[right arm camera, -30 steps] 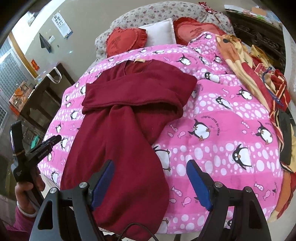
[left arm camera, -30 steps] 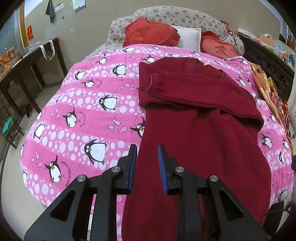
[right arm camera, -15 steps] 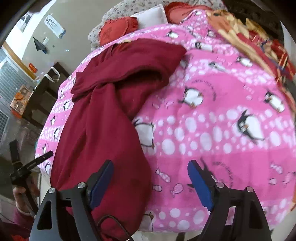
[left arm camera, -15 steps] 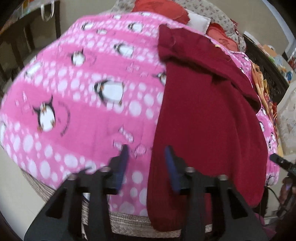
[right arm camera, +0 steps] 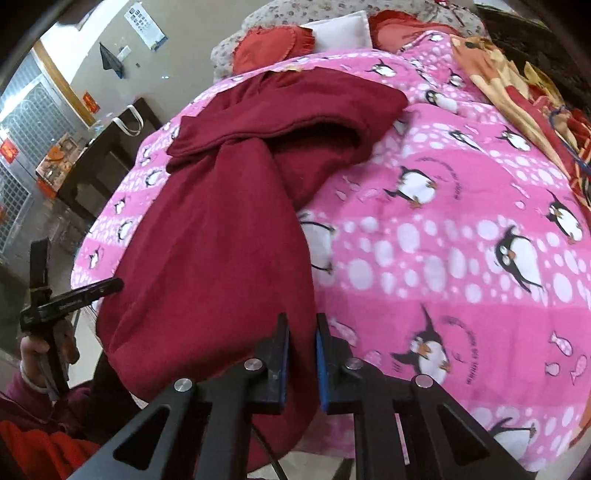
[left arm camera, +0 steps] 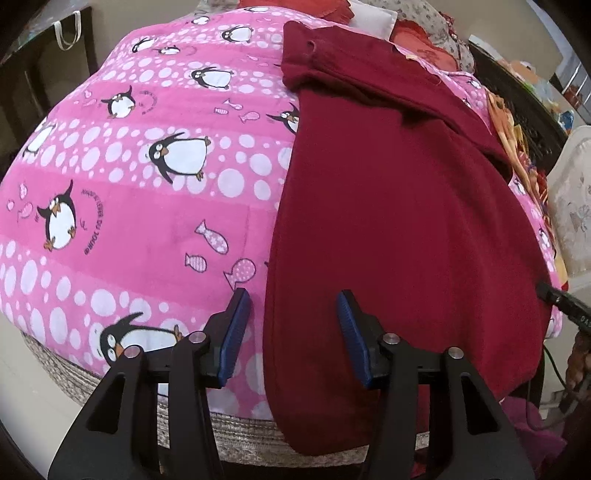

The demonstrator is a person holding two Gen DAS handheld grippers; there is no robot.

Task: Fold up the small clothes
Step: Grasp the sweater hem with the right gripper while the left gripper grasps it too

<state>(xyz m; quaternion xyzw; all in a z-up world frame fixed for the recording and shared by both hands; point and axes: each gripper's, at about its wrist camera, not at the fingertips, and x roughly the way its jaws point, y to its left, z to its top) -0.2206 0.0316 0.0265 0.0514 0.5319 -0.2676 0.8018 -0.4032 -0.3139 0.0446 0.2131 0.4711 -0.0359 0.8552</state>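
Observation:
A dark red sweater lies lengthwise on the pink penguin quilt, sleeves folded across its upper part, hem hanging over the bed's near edge. My left gripper is open, its fingers straddling the sweater's left hem edge. My right gripper is shut on the sweater's right hem edge. The left gripper also shows at the left of the right wrist view.
Red heart cushions and a white pillow lie at the bed's head. An orange patterned cloth lies along the right side. A dark table stands left of the bed.
Both grippers dropped to the sweater's hem at the bed edge. The left gripper opened wider around the left edge. The right gripper closed on the right edge.

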